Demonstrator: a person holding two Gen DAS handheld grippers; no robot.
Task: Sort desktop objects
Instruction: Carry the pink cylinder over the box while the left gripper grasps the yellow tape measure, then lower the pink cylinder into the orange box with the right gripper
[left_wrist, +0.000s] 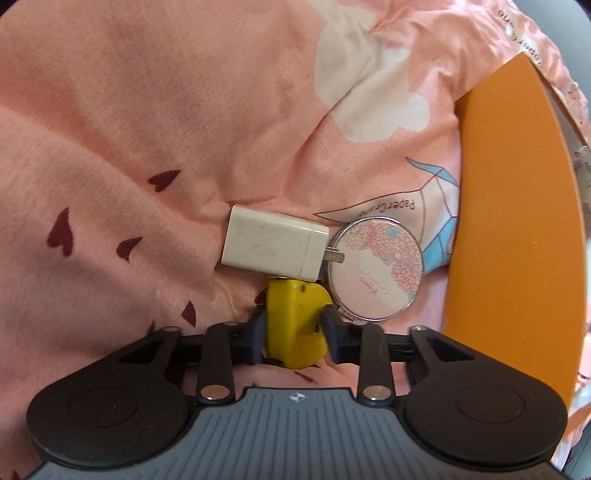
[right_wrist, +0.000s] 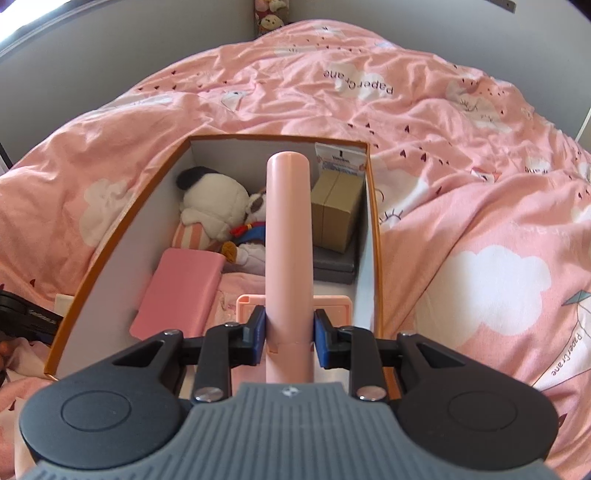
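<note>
Left wrist view: the left gripper (left_wrist: 295, 326) has its jaws clamped on a yellow plastic piece (left_wrist: 295, 325), both dark pads pressing its sides, low over the pink bedcover (left_wrist: 147, 110). Just beyond the yellow piece lies a white wall charger (left_wrist: 271, 247), touching its far end, prongs pointing right toward a round compact mirror (left_wrist: 376, 267) with a pink floral lid, which rests just beside the charger. To the right of the mirror stands the orange outer wall of a cardboard box (left_wrist: 517, 206). Right wrist view: the right gripper (right_wrist: 289, 334) is closed on a pink cylindrical tube (right_wrist: 289, 236), held lengthwise over the open box (right_wrist: 110, 251). Inside the box sit a plush toy (right_wrist: 218, 206) at the far left, a brown carton (right_wrist: 338, 210) on a grey pad (right_wrist: 336, 267) at the far right, and a pink flat case (right_wrist: 177, 291) at the near left.
</note>
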